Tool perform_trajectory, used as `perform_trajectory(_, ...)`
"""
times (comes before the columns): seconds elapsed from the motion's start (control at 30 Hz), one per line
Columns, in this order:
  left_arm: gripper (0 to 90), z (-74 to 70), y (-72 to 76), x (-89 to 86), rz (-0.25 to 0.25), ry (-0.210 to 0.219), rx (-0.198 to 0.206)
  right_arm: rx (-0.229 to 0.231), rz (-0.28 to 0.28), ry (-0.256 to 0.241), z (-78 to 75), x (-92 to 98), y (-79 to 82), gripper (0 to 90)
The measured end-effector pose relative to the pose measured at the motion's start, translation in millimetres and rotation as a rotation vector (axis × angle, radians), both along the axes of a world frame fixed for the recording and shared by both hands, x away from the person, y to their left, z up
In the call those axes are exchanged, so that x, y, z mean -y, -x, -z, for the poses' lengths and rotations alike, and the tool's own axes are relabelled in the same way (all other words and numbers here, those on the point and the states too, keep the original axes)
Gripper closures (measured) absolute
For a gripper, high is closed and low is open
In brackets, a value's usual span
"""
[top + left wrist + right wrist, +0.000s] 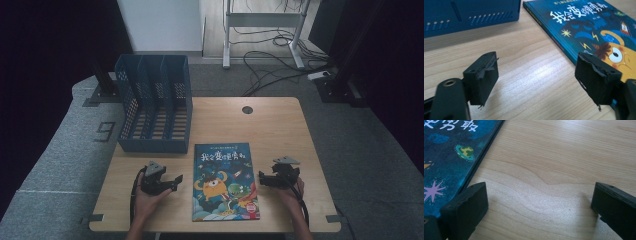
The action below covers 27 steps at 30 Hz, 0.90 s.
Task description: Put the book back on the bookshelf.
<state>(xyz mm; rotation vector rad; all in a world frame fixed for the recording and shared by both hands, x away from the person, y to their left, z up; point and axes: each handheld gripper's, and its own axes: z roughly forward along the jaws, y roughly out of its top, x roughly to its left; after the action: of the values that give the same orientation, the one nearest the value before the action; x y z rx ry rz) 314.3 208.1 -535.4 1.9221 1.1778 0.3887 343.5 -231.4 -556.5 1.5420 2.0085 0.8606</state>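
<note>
High view: a picture book (225, 182) is seen lying flat and closed, cover up, on the near middle of the wooden table (280, 125), between the two hand-held grippers, with a blue slotted file rack (155, 107) standing behind it towards the far left corner. The left gripper (172, 182) is held just to the left of the book and the right gripper (264, 180) just beside its right edge — neither is touching it. In the left gripper view the jaws are seen spread wide over bare wood, one of them in front of the book's corner, nothing being gripped between them; in the right gripper view the jaws are likewise parted, the book's edge (484, 155) lying beside the left jaw and only tabletop between them. The work is judged to be at its very start: the book has not been lifted or clasped, and the rack's three compartments appear empty, so that the grasping, raising and — presumably — filing of the book are all left to be done. On the cover large white Chinese characters are printed across the top (576, 16), with a smaller yellow line above them that is too small to be read; an orange one-eyed cartoon creature (619, 56) is drawn beneath. A pale numeral 9 (105, 132) is marked on the grey floor covering to the left of the table.
</note>
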Motion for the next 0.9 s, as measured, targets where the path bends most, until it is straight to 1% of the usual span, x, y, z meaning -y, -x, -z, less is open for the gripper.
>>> perform_trajectory(0.07, 18.1, -0.4, -0.4, 0.1, 0.011, 0.002, -0.009, 0.0, 0.01, 0.0, -0.1, -0.1, 0.3, 0.3)
perform_trajectory(0.1, 17.1, -1.0, -1.7, -3.0, 0.012, 0.016, -0.016, 0.002, 0.017, 0.0, -0.2, 0.3, 0.7, 1.4)
perform_trajectory(0.13, 17.2, -1.0, -1.7, -3.0, 0.012, 0.016, -0.016, 0.002, 0.017, 0.0, -0.2, 0.3, 0.7, 1.4)
perform_trajectory(0.17, 17.7, -2.2, -2.3, -6.8, 0.001, 0.027, -0.019, 0.004, 0.026, -0.001, -0.4, 0.6, 0.8, 2.0)
perform_trajectory(0.2, 17.7, -2.2, -2.3, -6.8, 0.001, 0.027, -0.019, 0.003, 0.029, -0.001, -0.4, 0.7, 0.7, 2.1)
perform_trajectory(0.23, 17.7, -3.9, -1.9, -9.6, -0.014, 0.046, -0.012, 0.005, 0.03, 0.0, -0.4, 1.0, 0.6, 2.3)
perform_trajectory(0.27, 17.8, -3.9, -1.9, -9.6, -0.014, 0.046, -0.012, 0.005, 0.03, 0.0, -0.4, 1.0, 0.6, 2.3)
perform_trajectory(0.3, 17.9, -5.3, -1.4, -10.6, -0.018, 0.065, -0.01, 0.006, 0.032, 0.0, -0.4, 1.0, 0.6, 2.5)
perform_trajectory(0.33, 17.9, -5.6, -1.1, -10.3, -0.018, 0.067, -0.01, 0.005, 0.035, 0.0, -0.5, 0.9, 0.8, 2.5)
perform_trajectory(0.4, 18.3, -5.8, -0.8, -9.6, -0.018, 0.065, -0.008, 0.006, 0.036, 0.0, -0.4, 1.0, 0.8, 2.5)
perform_trajectory(0.47, 18.3, -6.1, -0.1, -8.7, -0.011, 0.047, -0.006, 0.006, 0.041, 0.0, -0.4, 0.9, 0.7, 2.5)
perform_trajectory(0.53, 18.3, -6.9, 1.1, -10.6, -0.014, 0.046, -0.004, 0.005, 0.042, 0.0, -0.5, 1.0, 0.8, 2.7)
perform_trajectory(0.57, 18.8, -8.1, 1.4, -12.8, -0.029, 0.053, -0.002, 0.007, 0.043, -0.001, -0.4, 1.0, 0.8, 3.3)
perform_trajectory(0.67, 18.7, -8.6, 1.7, -12.8, -0.028, 0.059, -0.007, 0.012, 0.048, -0.001, -0.5, 1.5, 1.2, 4.6)
perform_trajectory(0.7, 17.9, -8.4, 2.0, -11.0, -0.023, 0.05, -0.013, 0.014, 0.051, -0.002, -0.6, 1.8, 1.5, 5.3)
perform_trajectory(0.73, 16.5, -8.4, 2.0, -11.0, -0.023, 0.05, -0.013, 0.014, 0.051, -0.002, -0.6, 1.8, 1.5, 5.3)
perform_trajectory(0.77, 16.0, -7.3, 2.1, -8.3, -0.014, 0.035, -0.019, 0.015, 0.056, -0.002, -0.8, 1.9, 1.7, 6.0)
perform_trajectory(0.9, 15.3, -6.3, 1.8, -5.5, -0.007, 0.021, -0.02, 0.02, 0.06, -0.006, -0.9, 2.6, 2.0, 8.4)
